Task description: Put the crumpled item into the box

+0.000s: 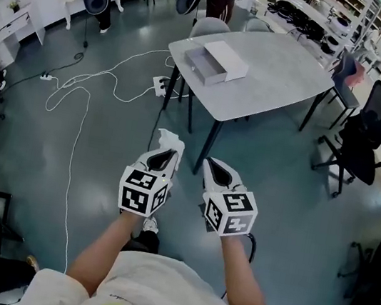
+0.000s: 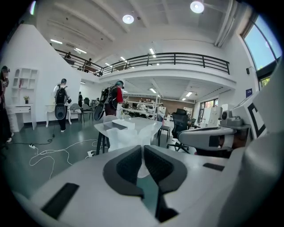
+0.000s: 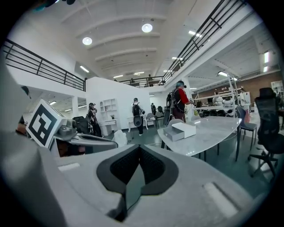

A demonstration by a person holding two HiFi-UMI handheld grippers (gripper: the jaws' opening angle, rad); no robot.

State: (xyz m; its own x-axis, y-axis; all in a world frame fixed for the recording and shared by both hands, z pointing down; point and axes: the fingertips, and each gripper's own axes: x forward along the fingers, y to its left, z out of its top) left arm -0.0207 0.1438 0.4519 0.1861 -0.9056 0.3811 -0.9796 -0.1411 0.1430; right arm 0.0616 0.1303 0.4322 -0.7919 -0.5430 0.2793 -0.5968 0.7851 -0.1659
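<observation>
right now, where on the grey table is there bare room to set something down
Most of the table is bare: the whole stretch right of and nearer than the box, out to the edges. Only the left end is taken, by the box. The floor left of the table has loose cables, and chairs stand to its right.

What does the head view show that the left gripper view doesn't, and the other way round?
Only the head view shows the person's forearms and pale shirt. Only the left gripper view shows the ceiling lights and the balcony railing. Both show the left gripper shut on the white crumpled item, the right gripper beside it, and the grey table with the open box on it.
</observation>
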